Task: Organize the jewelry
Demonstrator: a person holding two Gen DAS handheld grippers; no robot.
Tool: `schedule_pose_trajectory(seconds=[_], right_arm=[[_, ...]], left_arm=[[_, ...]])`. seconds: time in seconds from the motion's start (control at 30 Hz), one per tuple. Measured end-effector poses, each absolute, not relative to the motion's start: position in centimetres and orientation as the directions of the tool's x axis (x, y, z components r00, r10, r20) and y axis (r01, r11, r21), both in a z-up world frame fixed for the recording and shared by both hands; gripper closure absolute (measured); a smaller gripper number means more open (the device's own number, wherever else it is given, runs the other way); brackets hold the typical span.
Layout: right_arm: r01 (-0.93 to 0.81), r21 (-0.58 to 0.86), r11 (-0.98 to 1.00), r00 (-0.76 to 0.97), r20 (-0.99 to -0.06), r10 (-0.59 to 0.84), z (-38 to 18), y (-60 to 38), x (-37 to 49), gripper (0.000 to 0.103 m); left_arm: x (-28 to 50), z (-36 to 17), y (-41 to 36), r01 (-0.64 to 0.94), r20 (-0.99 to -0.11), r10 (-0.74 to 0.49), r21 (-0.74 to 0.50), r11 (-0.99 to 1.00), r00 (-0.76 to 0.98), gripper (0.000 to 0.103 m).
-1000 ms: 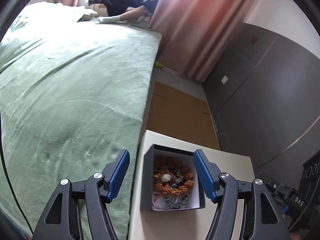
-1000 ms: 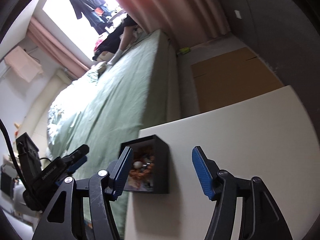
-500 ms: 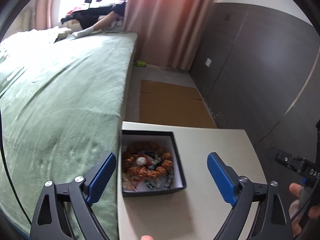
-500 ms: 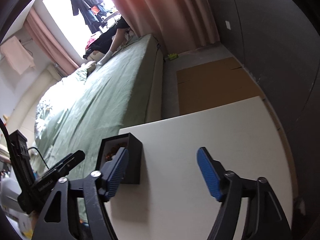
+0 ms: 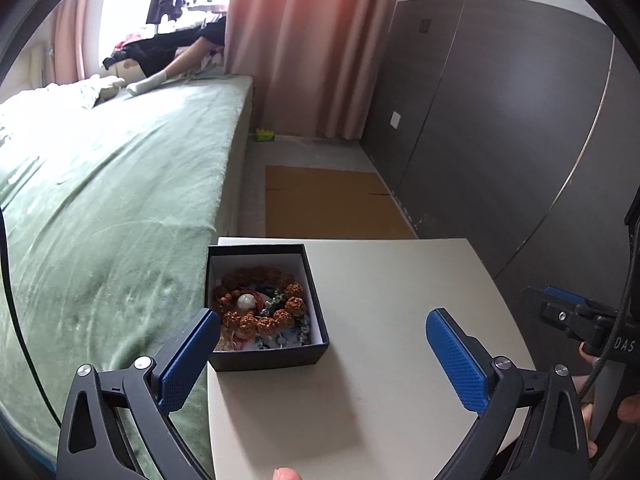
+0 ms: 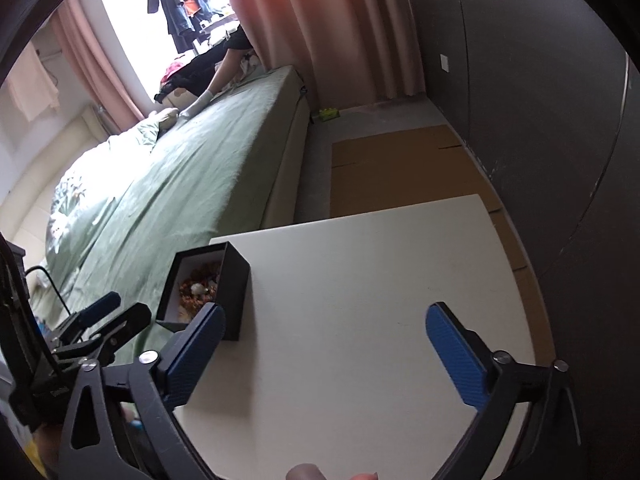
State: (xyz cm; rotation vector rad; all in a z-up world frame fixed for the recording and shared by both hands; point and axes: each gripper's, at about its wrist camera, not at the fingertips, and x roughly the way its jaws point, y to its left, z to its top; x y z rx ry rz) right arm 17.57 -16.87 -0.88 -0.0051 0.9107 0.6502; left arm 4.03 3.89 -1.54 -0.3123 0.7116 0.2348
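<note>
Jewelry (image 5: 262,308): heaped inside the box; a brown bead bracelet ringed round a white bead, with silver and dark pieces beside and under it. In my right wrist view (image 6: 199,286) only part of the heap shows past the box wall.
Box (image 5: 316,308): black outside, white lining, no lid on it. It sits on the desk at the left edge, next to the bed, upright.
Desk (image 5: 400,280): pale, flat top; it carries the box only, as far as my views show.
Left gripper (image 5: 323,350): I hold it wide apart above the near part of the desk, holding nothing. The left blue pad is just in front of the box's near left corner; whether it touches, I cannot tell.
Right gripper (image 6: 325,344): spread wide, holding nothing, over bare desk to the right of the box. Its left pad overlaps the box's near corner in view.
Bed (image 5: 100,200): green cover, along the desk's left side.
Cardboard (image 5: 332,204): flat on the floor beyond the desk.
</note>
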Motion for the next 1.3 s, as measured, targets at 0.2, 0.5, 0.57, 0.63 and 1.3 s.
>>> schedule_pose_trajectory(seconds=[0.2,0.5,0.57,0.63,1.3], right_arm=[[-0.565,0.2,0.8,0.456,-0.733,0.505,-0.7,-17.8,16.9,0.0],[-0.622,0.198,0.757,0.455,-0.696,0.556,0.2,-18.6,15.7,0.0],[-0.627,0.202,0.752,0.464,-0.678,0.569,0.7,-18.7,15.3,0.0],[-0.627,0.205,0.751,0.472,-0.668,0.576,1.0,-18.7,15.2,0.0],[-0.612,0.21,0.762,0.464,-0.685,0.561,0.2,-18.0,15.9,0.0]], left_arm=[[3.3,-1.6,3.0,-0.33,-0.684,0.132,-0.167,0.929,0.717,0.001],[2.7,-2.0,2.7,-0.338,-0.688,0.171,-0.113,0.934,0.705,0.001],[2.4,-1.8,2.9,-0.346,-0.685,0.179,-0.114,0.931,0.706,0.001],[2.3,-1.7,3.0,-0.351,-0.682,0.188,-0.107,0.93,0.707,0.001],[2.5,-1.4,3.7,-0.366,-0.676,0.203,-0.105,0.925,0.708,0.001]])
